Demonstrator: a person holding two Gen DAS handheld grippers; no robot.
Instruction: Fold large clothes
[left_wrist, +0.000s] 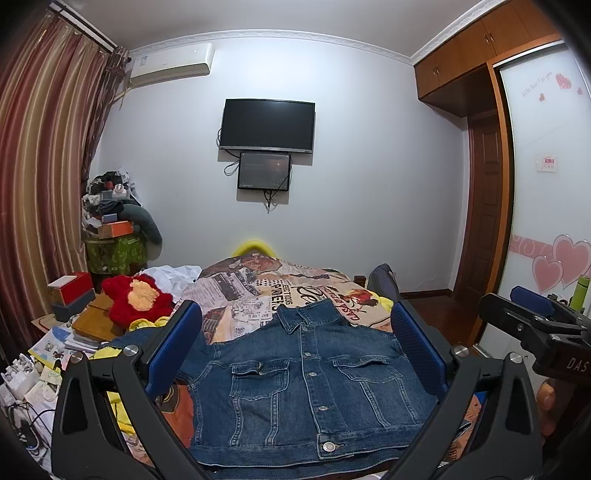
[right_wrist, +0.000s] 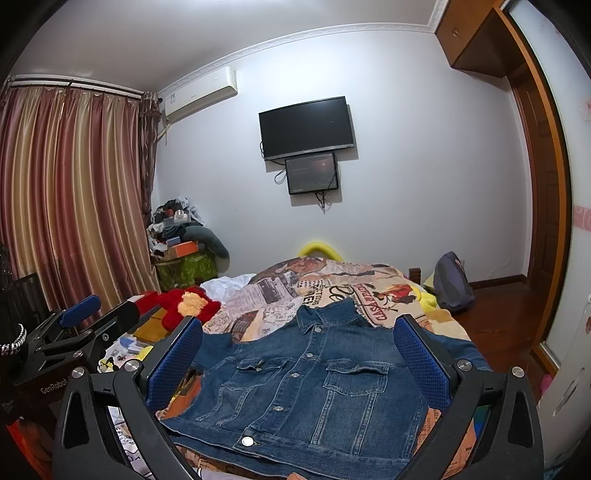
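Observation:
A blue denim jacket (left_wrist: 306, 384) lies flat and buttoned, front up, collar away from me, on a bed with a printed cover (left_wrist: 266, 291). It also shows in the right wrist view (right_wrist: 306, 384). My left gripper (left_wrist: 295, 343) is open and empty, held above the jacket's near hem, its blue pads (left_wrist: 173, 350) wide apart. My right gripper (right_wrist: 299, 350) is open and empty too, above the hem a little further right. In the left wrist view the right gripper (left_wrist: 532, 314) shows at the right edge; in the right wrist view the left gripper (right_wrist: 85, 314) shows at the left.
A red plush toy (left_wrist: 136, 299) and white cloth (left_wrist: 173, 275) lie at the bed's left. A cluttered side table (left_wrist: 55, 350) with boxes and papers stands left. A grey backpack (right_wrist: 452, 282) stands at the bed's far right. Wardrobe (left_wrist: 546, 184) on the right, TV (left_wrist: 267, 123) on the far wall.

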